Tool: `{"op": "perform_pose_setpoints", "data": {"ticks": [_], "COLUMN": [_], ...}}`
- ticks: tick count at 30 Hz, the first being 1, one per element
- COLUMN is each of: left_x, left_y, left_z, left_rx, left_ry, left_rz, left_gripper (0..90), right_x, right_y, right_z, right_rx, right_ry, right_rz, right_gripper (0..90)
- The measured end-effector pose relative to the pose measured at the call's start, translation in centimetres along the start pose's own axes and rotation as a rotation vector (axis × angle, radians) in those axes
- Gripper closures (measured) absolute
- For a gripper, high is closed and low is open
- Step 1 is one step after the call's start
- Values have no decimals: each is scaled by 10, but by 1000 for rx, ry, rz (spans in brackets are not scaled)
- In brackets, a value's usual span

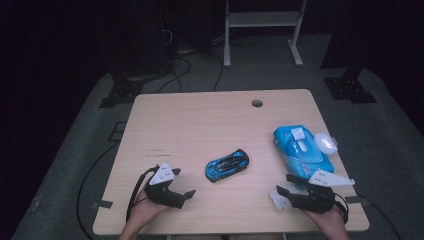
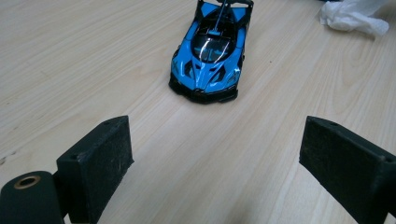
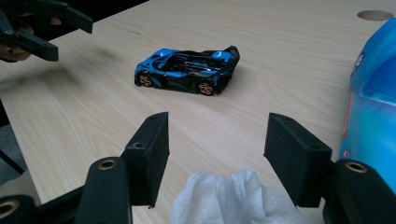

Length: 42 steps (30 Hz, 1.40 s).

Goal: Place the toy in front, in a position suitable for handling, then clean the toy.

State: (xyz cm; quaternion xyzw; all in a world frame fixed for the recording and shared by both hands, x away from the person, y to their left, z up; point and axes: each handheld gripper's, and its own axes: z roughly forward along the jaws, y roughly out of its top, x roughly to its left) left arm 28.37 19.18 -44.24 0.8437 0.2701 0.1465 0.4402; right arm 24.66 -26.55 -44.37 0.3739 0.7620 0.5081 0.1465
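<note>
A blue toy car (image 1: 227, 165) is seen near the middle of the worktop (image 1: 200, 120), toward the near edge. The left gripper (image 1: 186, 192) is held near the near left corner, jaws wide and empty, aimed at the car. The right gripper (image 1: 282, 186) is held near the near right corner, jaws apart, with a white wipe (image 3: 233, 198) lying loose between them, unpressed. A blue wipe pack (image 1: 302, 149) lies by the right edge.

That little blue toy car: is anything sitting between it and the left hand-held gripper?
Nothing visible. In the left gripper view, bare table runs from the open left hand-held gripper straight to the blue toy car. The crumpled white tissue lies off to one side, clear of that path.
</note>
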Motion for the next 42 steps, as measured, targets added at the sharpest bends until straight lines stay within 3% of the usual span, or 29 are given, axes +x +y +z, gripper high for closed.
{"op": "perform_pose_setpoints", "data": {"ticks": [24, 37, 42], "left_x": [10, 17, 19], "left_y": [-22, -31, -32], "left_z": [-28, -42, -46], "left_rx": [-52, -63, -77], "left_ry": [76, 146, 154], "left_rz": [-52, -64, -78], "left_gripper": [83, 78, 78], "right_x": [1, 7, 7], "right_y": [1, 1, 2], "right_z": [-2, 0, -2], "right_rx": [-16, -17, -41], "right_ry": [0, 18, 29], "right_rz": [7, -28, -39], "right_gripper": [380, 373, 372]}}
